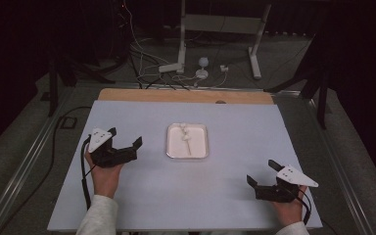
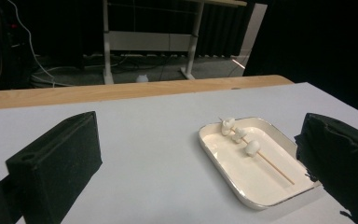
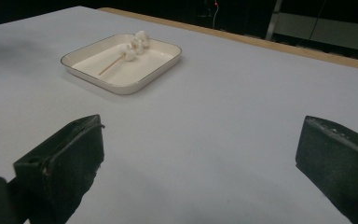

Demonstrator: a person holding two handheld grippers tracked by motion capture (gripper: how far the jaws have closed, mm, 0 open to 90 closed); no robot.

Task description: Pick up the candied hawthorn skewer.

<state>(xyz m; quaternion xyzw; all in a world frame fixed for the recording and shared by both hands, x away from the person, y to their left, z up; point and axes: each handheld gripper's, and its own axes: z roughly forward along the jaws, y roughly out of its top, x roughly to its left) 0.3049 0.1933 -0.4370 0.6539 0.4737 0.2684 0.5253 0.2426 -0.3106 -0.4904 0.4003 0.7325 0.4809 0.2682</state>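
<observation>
Both jaws wide, nothing held: left hand-held gripper [image 1: 127, 144] sits low over the worktop [image 1: 225, 205] with the tray [image 1: 205, 147] just ahead and to its right; right hand-held gripper [image 1: 262, 177] is well apart from the tray, which lies ahead and to its left in the right gripper view. Tray is a shallow white dish with a thin rim, likely enamel or ceramic: stiff, smooth, probably slippery, so pinch the rim rather than the flat. In it lies a wooden skewer [image 2: 275, 168] with three white soft-looking pieces [image 2: 251, 147], probably marshmallows, bunched at the far end. Judgement: skewer is very light, thin, snaps or rolls easily; the pieces are squashy and will deform or slide along the stick if clamped. Best hold looks like the bare stick end, the end nearest the left hand-held gripper, jaws across the stick, light squeeze. It lies flat on the tray floor, so getting under it is the awkward part; the tray may skate, and the other hand-held gripper could steady its rim.
</observation>
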